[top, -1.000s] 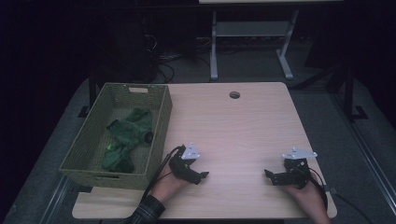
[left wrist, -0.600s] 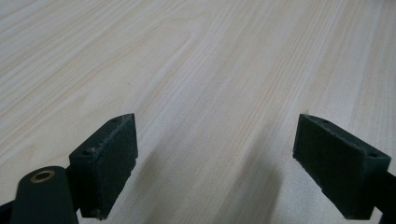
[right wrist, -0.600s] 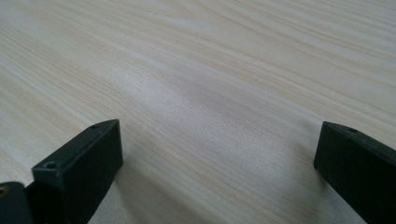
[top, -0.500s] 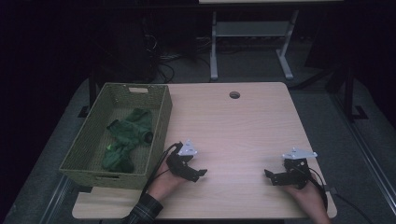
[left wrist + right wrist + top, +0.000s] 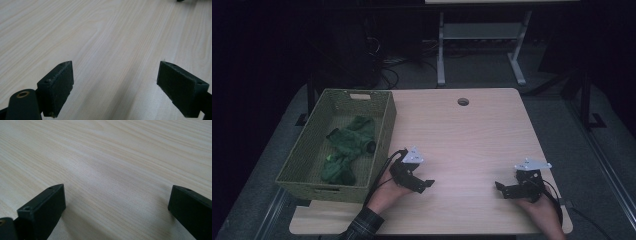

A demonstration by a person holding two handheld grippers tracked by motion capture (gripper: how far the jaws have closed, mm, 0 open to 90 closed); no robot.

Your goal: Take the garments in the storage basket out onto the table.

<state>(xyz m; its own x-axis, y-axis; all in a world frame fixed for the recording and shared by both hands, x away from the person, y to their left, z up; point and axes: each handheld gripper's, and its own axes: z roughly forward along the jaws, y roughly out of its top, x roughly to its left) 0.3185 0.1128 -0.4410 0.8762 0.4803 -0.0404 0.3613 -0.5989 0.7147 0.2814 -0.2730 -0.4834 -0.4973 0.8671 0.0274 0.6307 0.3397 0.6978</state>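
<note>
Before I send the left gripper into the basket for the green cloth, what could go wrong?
The left gripper sits low beside the basket, so it may catch the wall and tip or shove the basket. The green cloth lies bunched, so open jaws might grab only part. Its cable could snag the rim.

Dim high view, dark surroundings; bright, soft-shadowed wood grain up close, near tongs blurred.

Room v. dark. Light wood table fills the frame centre, w/ a round cable hole near its far edge. Grey floor around it. Top centre: white metal stand w/ a shelf; tangled cables upper left.
</note>
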